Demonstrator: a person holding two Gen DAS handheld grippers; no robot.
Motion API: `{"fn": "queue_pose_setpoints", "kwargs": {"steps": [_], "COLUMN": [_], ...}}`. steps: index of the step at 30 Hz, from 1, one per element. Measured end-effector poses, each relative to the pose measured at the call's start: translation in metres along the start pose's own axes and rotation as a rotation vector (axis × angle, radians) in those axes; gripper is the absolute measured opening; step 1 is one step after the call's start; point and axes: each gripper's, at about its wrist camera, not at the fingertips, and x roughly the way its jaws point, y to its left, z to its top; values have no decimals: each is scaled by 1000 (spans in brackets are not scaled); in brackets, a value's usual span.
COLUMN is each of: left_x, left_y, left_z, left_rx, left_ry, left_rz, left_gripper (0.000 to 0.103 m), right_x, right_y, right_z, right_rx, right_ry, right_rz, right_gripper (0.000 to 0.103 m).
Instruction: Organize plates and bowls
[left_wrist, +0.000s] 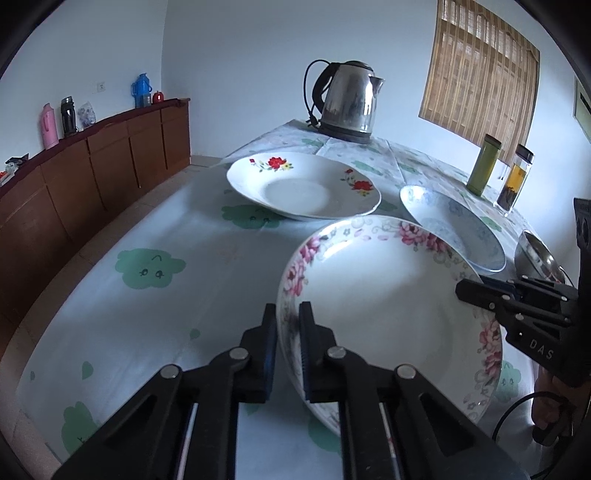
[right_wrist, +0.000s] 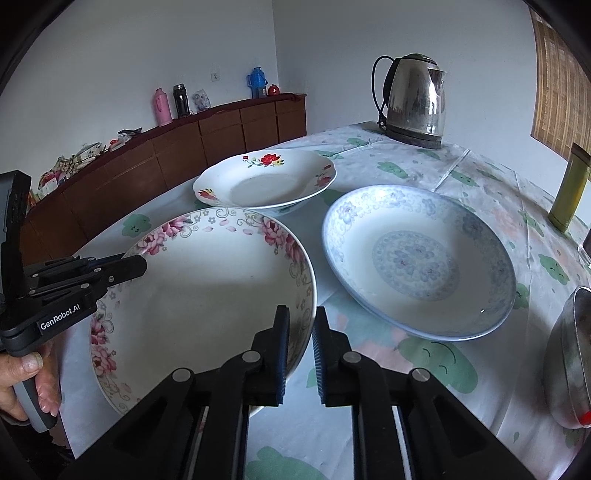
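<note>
Straddling opposite rims, the pink plate (right_wrist: 207, 295) is gripped by both: left hand-held gripper (left_wrist: 288, 332) and right hand-held gripper (right_wrist: 301, 343), each narrowly closed on an edge. It is held tilted above the table (left_wrist: 147, 332), the blue plate (right_wrist: 421, 262) just right.

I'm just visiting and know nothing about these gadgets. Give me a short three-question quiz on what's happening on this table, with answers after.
1. True or false: both grippers clamp the pink-flowered plate.
2. Which dish sits nearest the kettle? A) red-flowered plate B) blue plate C) steel bowl
3. Fill in: the left gripper and the right gripper hold opposite ____ of the plate.

Key:
1. True; each straddles the rim with its jaws closed on it.
2. A
3. edges
</note>
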Motion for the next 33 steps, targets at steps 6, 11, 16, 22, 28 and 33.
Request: {"fn": "queue_pose_setpoints", "kwargs": {"steps": [6,11,16,22,28,33], "left_x": [-2,-1,-2,-3,-5,-6], "left_y": [-2,-3,-4,-9,-15,-22], "left_z": [1,1,4,10,16,23], "left_rx": [-17,-25,-26,-10,10,26], "left_ry": [-12,-15,-22,-38,-58,-73], "left_rz": [-13,-14,-13,-4,10,14], "left_gripper": [6,6,6,6,6,6], "right_x": [-4,-7,-9,-10,-12,-15], "right_y": [-2,-7,-9,-13,-18,-19], "right_z": [-1,-1,-1,-2,-2,-2], "right_rx": [14,39,49,69,94,97], "right_ry": [-23,-38,-53,-64,-75,-91], "right_rz": [-2,-3,1,1,-2,-18], "right_gripper": [12,11,11,11,11,11]}}
